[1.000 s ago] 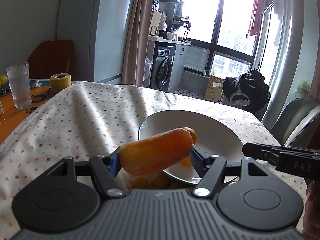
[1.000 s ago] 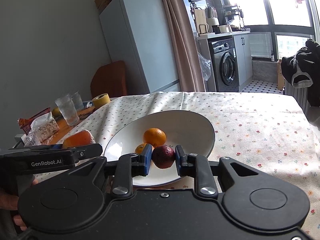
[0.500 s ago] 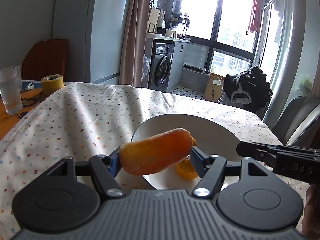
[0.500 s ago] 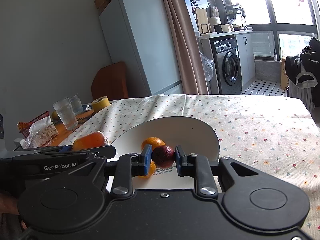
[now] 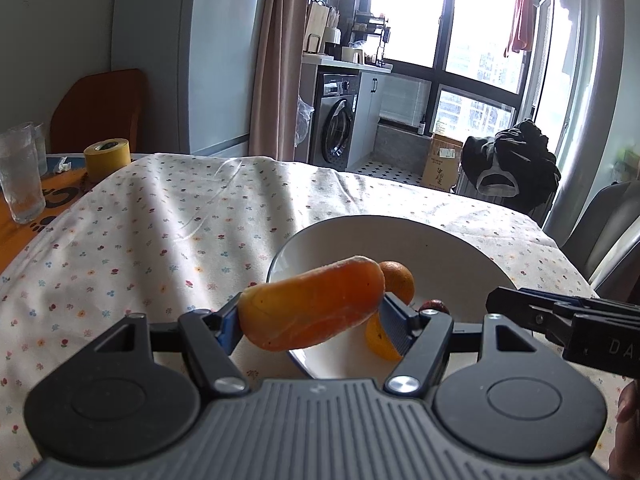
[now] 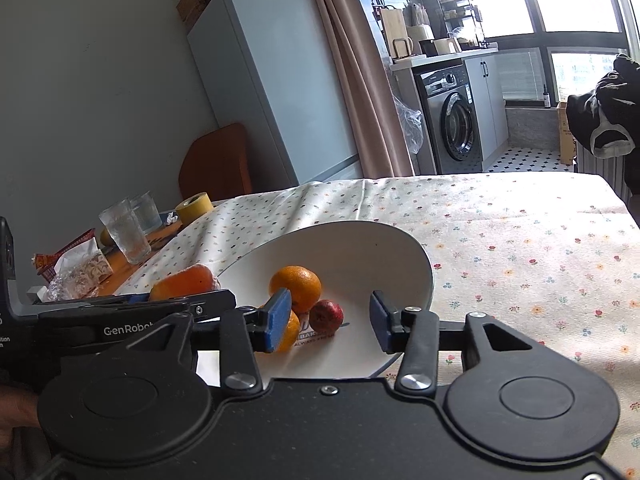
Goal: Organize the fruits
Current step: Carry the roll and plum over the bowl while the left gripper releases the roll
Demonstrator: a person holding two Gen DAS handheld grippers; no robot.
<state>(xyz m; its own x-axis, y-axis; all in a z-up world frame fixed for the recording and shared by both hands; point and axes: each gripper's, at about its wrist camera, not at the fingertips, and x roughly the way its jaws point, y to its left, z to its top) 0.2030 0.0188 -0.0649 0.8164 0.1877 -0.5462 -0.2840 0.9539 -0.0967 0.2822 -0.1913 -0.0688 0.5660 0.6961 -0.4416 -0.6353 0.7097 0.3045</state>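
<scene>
Plum (image 6: 327,315) in plate (image 6: 400,256): plain only from right wrist.

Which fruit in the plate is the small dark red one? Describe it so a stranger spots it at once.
Start at the white plate on the flowered tablecloth. Inside it, ahead of the open right gripper, the small dark red fruit lies beside two oranges. It is the only dark red one, and smaller than either orange.

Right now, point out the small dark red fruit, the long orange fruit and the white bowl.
small dark red fruit (image 6: 326,316), right wrist view, middle of its skin.
long orange fruit (image 5: 312,308), left wrist view, middle of its body.
white bowl (image 6: 360,252), right wrist view, bare inner wall.
</scene>
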